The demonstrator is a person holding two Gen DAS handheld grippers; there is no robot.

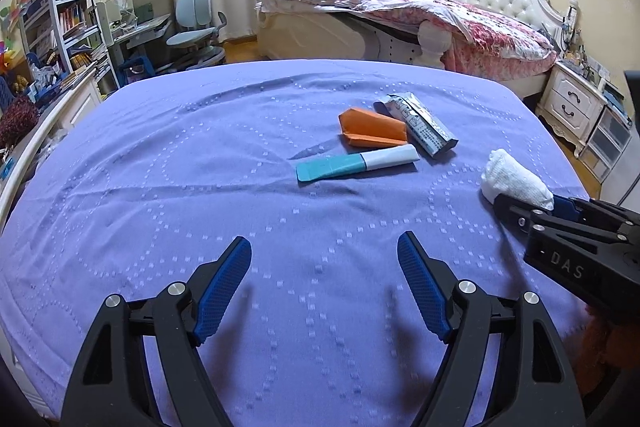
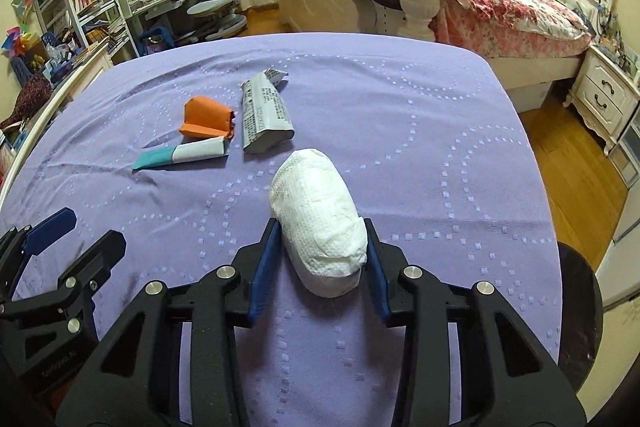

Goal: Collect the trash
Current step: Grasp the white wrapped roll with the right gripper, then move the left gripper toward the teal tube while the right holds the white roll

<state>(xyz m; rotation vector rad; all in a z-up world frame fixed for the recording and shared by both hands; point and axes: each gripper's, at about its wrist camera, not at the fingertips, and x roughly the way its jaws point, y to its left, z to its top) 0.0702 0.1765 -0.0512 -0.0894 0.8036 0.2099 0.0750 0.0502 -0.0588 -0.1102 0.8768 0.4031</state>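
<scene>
I take the orange folded paper [image 1: 370, 127] as my landmark on the purple cloth [image 1: 160, 187]. Well to the near left of it my left gripper [image 1: 324, 283] hangs over bare cloth, its jaws spread wide with nothing between them.

Touching the near edge of the orange paper lies a flat teal and white packet [image 1: 356, 165]. It looks thin and limp, so I would pinch it across its narrow width near the middle rather than at an end, where it would droop.

Just to the right of the orange paper, and touching it, lies a silver printed wrapper [image 1: 416, 125], crinkled, probably light and a bit slippery; a pinch on its puffed near end should hold better than one on the flat foil.

Further right and nearer to me than the orange paper is the white wad of tissue [image 2: 320, 223]. My right gripper [image 2: 322, 255] has it: the jaws are narrowed onto the near half of the wad, one pad on each side, and in my right wrist view the pads seem to press into it. It is soft and nearly weightless, so I judge it will squash rather than slip, and a grip across its thick middle is the right place
</scene>
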